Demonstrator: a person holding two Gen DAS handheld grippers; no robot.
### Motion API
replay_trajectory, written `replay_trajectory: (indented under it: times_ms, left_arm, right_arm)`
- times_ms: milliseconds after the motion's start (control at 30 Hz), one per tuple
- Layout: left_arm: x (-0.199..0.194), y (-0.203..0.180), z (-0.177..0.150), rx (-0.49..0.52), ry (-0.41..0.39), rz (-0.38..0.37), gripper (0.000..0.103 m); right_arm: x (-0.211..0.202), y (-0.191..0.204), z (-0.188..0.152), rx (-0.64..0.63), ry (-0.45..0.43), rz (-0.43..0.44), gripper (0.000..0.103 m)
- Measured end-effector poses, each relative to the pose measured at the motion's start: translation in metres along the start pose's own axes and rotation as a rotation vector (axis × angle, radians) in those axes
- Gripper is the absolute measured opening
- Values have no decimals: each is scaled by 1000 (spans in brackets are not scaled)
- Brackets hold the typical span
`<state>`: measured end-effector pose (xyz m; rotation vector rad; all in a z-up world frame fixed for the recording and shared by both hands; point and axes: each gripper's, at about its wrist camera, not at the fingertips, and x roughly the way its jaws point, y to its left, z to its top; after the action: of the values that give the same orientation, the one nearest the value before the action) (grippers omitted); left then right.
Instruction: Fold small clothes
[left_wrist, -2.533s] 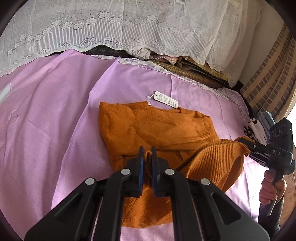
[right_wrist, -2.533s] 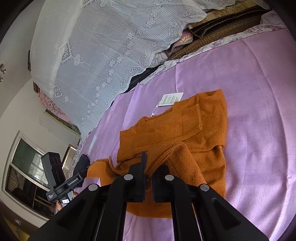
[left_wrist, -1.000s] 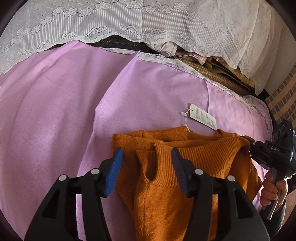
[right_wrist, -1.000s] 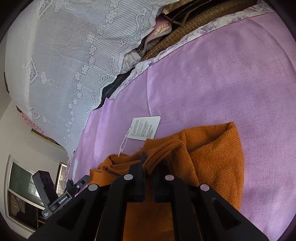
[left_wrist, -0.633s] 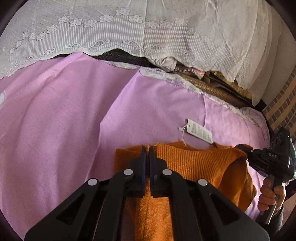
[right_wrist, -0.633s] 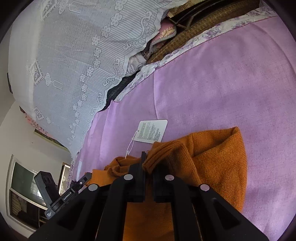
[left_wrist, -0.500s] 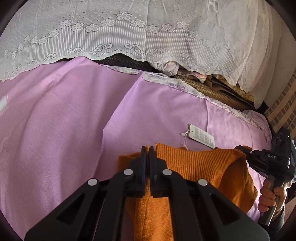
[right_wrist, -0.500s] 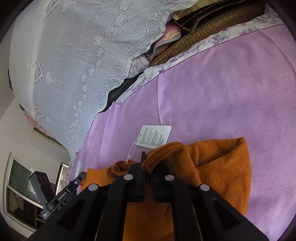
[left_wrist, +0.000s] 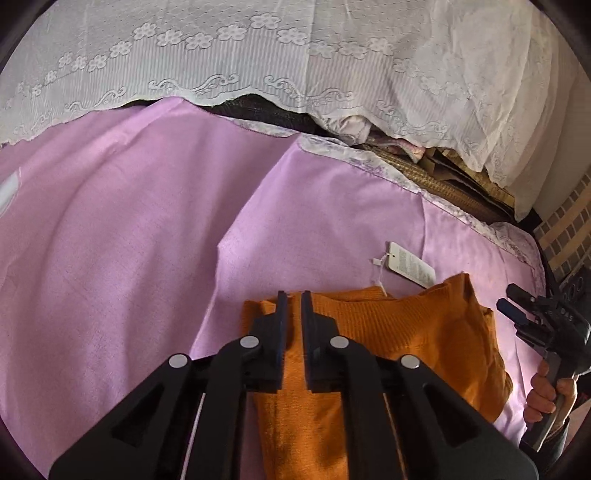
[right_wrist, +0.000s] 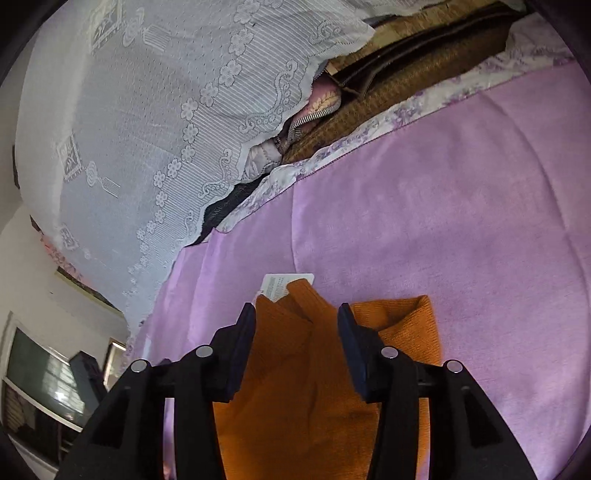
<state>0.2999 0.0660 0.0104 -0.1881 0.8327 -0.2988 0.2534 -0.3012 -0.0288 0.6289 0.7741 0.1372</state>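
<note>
An orange knit sweater (left_wrist: 406, 332) lies folded on a purple sheet (left_wrist: 129, 240), with a white paper tag (left_wrist: 410, 264) at its far edge. My left gripper (left_wrist: 290, 301) is shut on the sweater's upper left edge. In the right wrist view the sweater (right_wrist: 295, 387) lies under my right gripper (right_wrist: 296, 321), whose jaws stand wide apart over the folded edge, holding nothing. The tag (right_wrist: 277, 286) peeks out beyond it. The right gripper also shows in the left wrist view (left_wrist: 517, 314), held by a hand.
A white lace cloth (left_wrist: 258, 55) hangs over piled bedding along the sheet's far edge. Woven mats (right_wrist: 406, 81) lie beneath it. A brick wall (left_wrist: 565, 229) stands at the far right. A window (right_wrist: 40, 380) is at the left.
The right gripper has opened and let go of the sweater edge it carried over. The left gripper stayed shut on the sweater and moved slightly back.
</note>
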Motion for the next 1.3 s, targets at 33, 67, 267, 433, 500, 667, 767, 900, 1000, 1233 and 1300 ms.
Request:
replay_trajectory:
  times_ms: [33, 67, 267, 433, 500, 667, 767, 900, 1000, 1233, 1300]
  left_arm:
    - [-1, -8, -2, 22, 4, -14, 15]
    - [0, -17, -4, 46, 7, -20, 18]
    - [25, -41, -21, 130, 71, 16, 28]
    - [36, -36, -27, 135, 93, 36, 28]
    - [33, -35, -25, 125, 89, 25, 30]
    - [29, -40, -26, 146, 78, 41, 43]
    - [37, -42, -30, 173, 92, 93, 52]
    - [29, -41, -28, 159, 83, 92, 52]
    - [20, -44, -24, 157, 62, 97, 52]
    - [25, -78, -18, 194, 78, 9, 66]
    - [38, -80, -20, 207, 96, 23, 73]
  right_arm:
    - [1, -1, -4, -20, 7, -30, 45]
    - [3, -2, -8, -34, 19, -51, 43]
    - [9, -4, -28, -109, 66, -130, 40]
    - [9, -2, -42, -132, 82, -111, 6]
    - [-6, -1, -46, -128, 48, -112, 5]
    - [-32, -18, -59, -74, 75, -130, 5]
    - [-23, -32, -66, -51, 103, -149, 5]
    - [-28, -21, -66, -107, 112, -198, 7]
    - [-46, -17, -59, -60, 12, -214, 16]
    - [1, 34, -34, -81, 50, 3, 16]
    - [29, 42, -31, -63, 107, 71, 16]
